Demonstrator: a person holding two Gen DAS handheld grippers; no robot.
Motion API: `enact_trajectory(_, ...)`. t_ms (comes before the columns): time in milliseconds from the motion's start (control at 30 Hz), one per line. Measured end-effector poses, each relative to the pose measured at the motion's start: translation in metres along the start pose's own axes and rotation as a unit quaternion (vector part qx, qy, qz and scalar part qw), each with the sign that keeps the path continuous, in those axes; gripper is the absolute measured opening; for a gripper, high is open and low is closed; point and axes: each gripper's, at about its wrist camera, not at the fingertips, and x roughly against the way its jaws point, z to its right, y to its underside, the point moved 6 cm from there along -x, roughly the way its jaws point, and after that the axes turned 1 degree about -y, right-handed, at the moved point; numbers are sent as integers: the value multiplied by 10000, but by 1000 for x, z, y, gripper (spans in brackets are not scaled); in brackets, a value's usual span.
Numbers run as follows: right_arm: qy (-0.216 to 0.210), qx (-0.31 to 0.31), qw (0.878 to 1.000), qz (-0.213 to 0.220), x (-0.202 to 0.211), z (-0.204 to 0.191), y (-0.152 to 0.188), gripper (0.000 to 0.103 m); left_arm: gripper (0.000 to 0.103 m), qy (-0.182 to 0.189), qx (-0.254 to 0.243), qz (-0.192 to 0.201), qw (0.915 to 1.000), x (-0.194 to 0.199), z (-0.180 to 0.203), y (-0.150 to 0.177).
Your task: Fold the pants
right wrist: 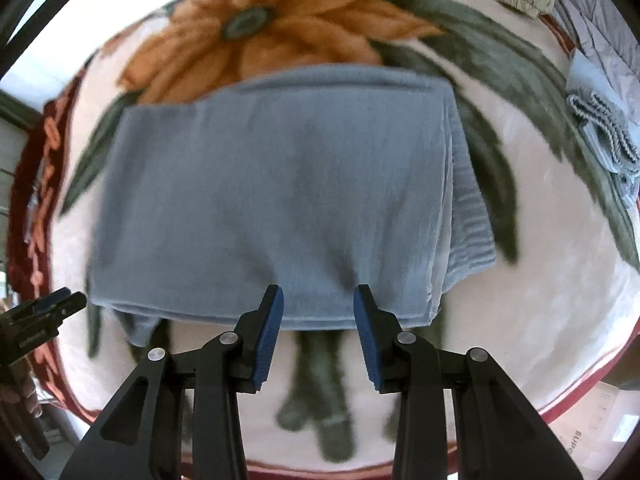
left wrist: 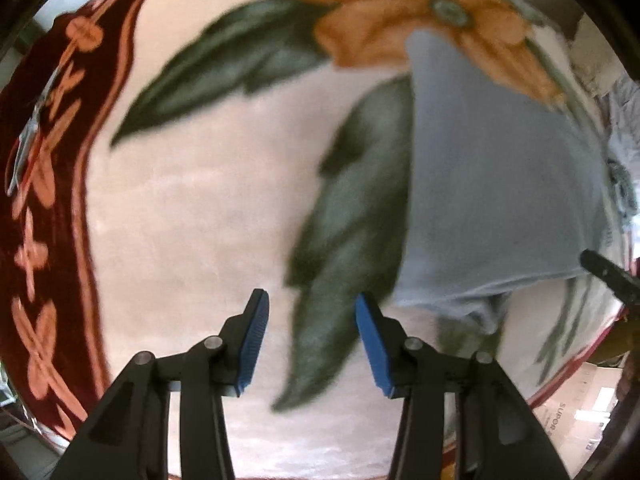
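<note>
Both your tools are empty: left tool (left wrist: 310,342) and right tool (right wrist: 318,334) gape partway. Folded blue pants (right wrist: 272,204) lie on the flowered blanket (right wrist: 560,280), at twelve o'clock from the right tool. A cardboard box (right wrist: 592,428) at five o'clock bears unreadable print.

Soft daylight, motion blur, fisheye warping

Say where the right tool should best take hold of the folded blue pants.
Probably the near edge of the folded blue pants, coming from above: the stacked layers end there, just ahead of the open right tool, and lie flat on the floral blanket.
</note>
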Motion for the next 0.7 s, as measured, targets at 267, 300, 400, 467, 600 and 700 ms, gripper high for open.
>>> enact_trajectory(267,53,-127,9993,359,6,18,-48,37,49,820,-184,750,9936,37,51,-75)
enact_trajectory(300,71,-117,9991,394,4,20,-55,37,49,894,-226,794,9926,35,59,-87)
enact_trajectory(400,90,-69,9988,467,-4,21,-71,37,44,1128,-368,921,9887,22,85,-119)
enact_trajectory(467,170,-28,9988,449,-13,25,-82,37,40,1164,-463,892,9881,6,100,-138)
enact_trajectory(600,212,-1,9994,290,-38,34,-91,37,38,948,-522,730,9914,-28,106,-154)
enact_trajectory(700,172,131,9993,304,-50,35,-92,37,28,869,-482,571,9934,-54,95,-159)
